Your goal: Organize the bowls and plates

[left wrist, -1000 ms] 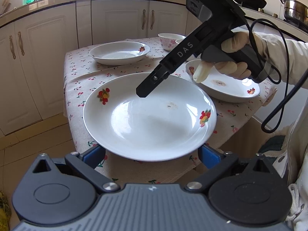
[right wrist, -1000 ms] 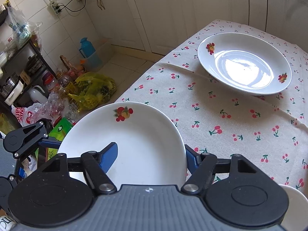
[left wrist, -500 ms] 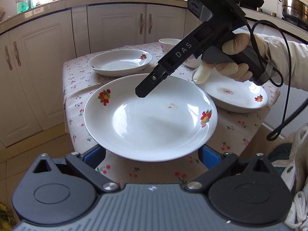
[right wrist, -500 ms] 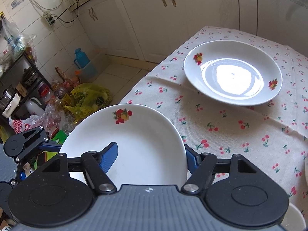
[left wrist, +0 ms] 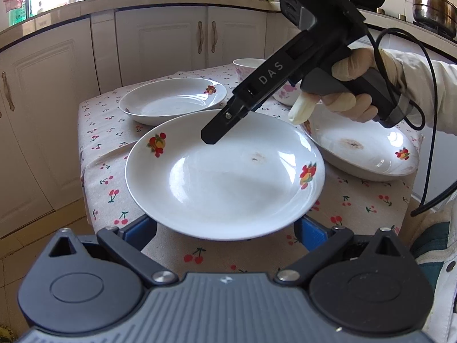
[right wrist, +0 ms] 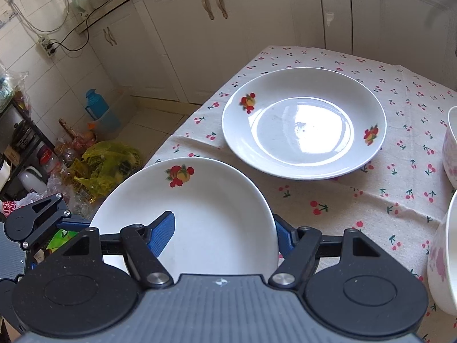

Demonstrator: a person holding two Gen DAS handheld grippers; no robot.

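Over the tabletop's [left wrist: 94,171] near edge, both tongs, left [left wrist: 225,230] and right [right wrist: 221,233], clamp one plate [left wrist: 225,177] by opposite rims (keeps it level), likely heading onto another plate [right wrist: 304,123].

The near plate [left wrist: 225,177] covers the blue fingertips of the left gripper [left wrist: 225,230] at the bottom centre of the left wrist view, so whether they pinch its rim cannot be told. In the same view the right gripper [left wrist: 212,138] shows only 1 dark finger over the plate; its other finger is hidden. At centre right, that gripper's body and the gloved hand [left wrist: 351,91] hide most of the pink-flowered bowl [left wrist: 247,67].

In the right wrist view, the plate rim hides the right blue fingertip [right wrist: 281,235] at lower centre. 2 bowls [right wrist: 450,148] are cut off by the right edge. The clutter [right wrist: 74,165] at the left is too jumbled to identify.
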